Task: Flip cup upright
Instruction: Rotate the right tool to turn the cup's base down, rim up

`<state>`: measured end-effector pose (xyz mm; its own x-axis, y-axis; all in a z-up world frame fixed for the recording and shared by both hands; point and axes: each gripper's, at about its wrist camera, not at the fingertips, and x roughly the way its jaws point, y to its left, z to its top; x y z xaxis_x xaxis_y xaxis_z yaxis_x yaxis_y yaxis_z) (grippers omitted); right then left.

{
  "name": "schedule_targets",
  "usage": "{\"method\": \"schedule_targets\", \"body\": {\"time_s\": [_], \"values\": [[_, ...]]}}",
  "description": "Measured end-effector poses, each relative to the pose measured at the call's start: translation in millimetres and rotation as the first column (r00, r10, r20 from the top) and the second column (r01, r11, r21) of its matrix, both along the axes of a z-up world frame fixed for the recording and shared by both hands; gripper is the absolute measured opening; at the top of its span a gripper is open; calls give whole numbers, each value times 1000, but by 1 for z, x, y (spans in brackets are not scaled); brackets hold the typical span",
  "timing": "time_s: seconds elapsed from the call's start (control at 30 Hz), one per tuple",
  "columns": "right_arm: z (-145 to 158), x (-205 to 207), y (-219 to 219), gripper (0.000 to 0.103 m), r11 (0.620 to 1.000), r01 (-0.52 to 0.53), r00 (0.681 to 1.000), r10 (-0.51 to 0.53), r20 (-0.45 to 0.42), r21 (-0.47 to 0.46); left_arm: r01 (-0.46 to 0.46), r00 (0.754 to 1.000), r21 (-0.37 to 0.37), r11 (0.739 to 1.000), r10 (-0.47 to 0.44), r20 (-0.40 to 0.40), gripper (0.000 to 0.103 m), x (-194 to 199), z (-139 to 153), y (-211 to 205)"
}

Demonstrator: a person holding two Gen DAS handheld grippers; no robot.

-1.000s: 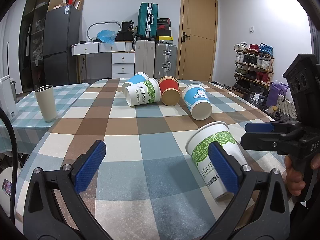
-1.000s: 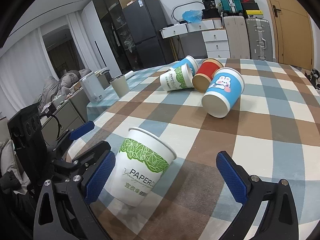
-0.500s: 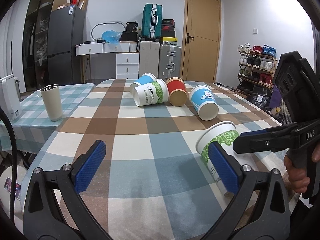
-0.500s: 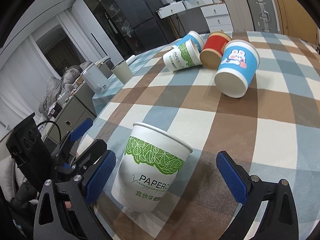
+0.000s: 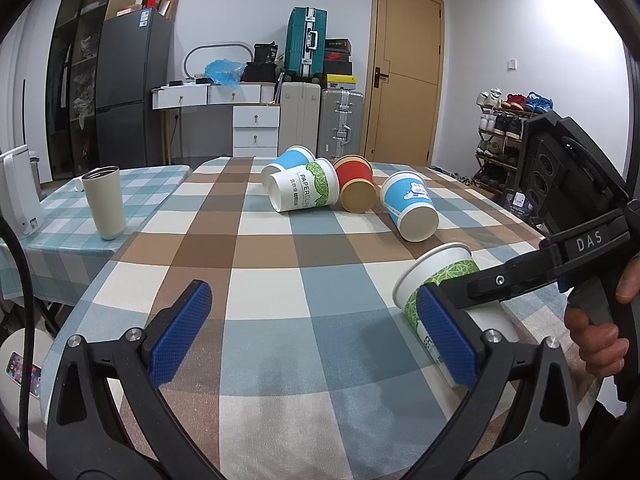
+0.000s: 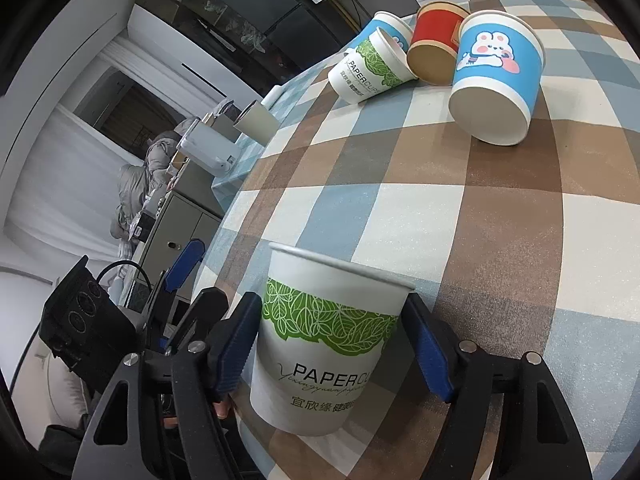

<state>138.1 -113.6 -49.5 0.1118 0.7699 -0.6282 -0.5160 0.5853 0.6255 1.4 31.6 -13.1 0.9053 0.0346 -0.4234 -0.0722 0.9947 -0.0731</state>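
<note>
A white paper cup with green leaves (image 6: 324, 340) lies tilted near the table's front right edge; it also shows in the left wrist view (image 5: 444, 280). My right gripper (image 6: 332, 344) is shut on it, blue pads pressed on both sides. In the left wrist view the right gripper's body (image 5: 576, 240) reaches in from the right. My left gripper (image 5: 316, 336) is open and empty, low over the checked tablecloth (image 5: 280, 280), left of that cup.
Several cups lie on their sides at the table's far end: a blue rabbit cup (image 5: 410, 206), a red cup (image 5: 356, 184), a second leaf cup (image 5: 304, 192), another blue cup (image 5: 286, 162). A beige tumbler (image 5: 105, 202) stands on a side table at left.
My right gripper has moved forward around the leaf cup and closed on it. The cup has tipped further over. My left gripper has stayed open, hardly moving.
</note>
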Motion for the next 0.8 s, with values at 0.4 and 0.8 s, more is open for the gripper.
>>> {"method": "schedule_targets", "body": {"time_s": [0.4, 0.8], "values": [[38, -33, 12, 72, 974, 186, 853, -96, 513, -128, 0, 1000, -1, 1000, 0, 0, 102, 0, -1, -1], [29, -12, 32, 72, 953, 252, 826, -122, 550, -167, 1, 1000, -1, 1000, -1, 1, 102, 0, -1, 0]]}}
